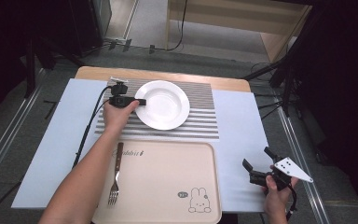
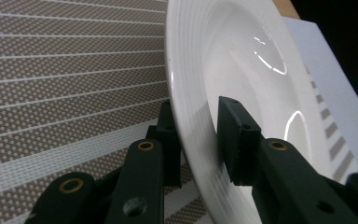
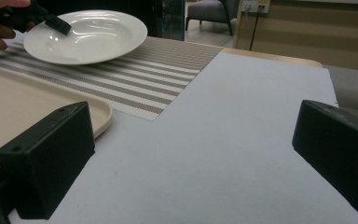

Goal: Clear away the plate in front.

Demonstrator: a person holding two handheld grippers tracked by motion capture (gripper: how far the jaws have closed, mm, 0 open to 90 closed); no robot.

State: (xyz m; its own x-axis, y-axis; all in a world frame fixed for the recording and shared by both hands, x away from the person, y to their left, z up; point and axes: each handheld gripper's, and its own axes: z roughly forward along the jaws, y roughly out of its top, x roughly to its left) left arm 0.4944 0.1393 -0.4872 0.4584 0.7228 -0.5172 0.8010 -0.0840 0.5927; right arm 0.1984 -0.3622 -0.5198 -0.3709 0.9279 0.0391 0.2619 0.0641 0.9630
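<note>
Nearest me, a fork [image 1: 115, 179] lies on the beige tray [image 1: 168, 179]. Beyond, the left gripper [image 1: 141, 101] has its fingers [image 2: 240, 140] astride the white plate's [image 1: 165, 105] rim on the striped mat [image 1: 205, 128]; it should squeeze firmly before lifting level. The right gripper [image 1: 258, 161] hovers, fingers spread, empty.

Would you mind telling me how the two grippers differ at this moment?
The left gripper has its jaws around the white plate's rim, one above and one below; the right gripper stands wide open, with nothing between its jaws. The left reaches over the striped mat; the right sits beside the beige tray. Both have black jaws.
</note>
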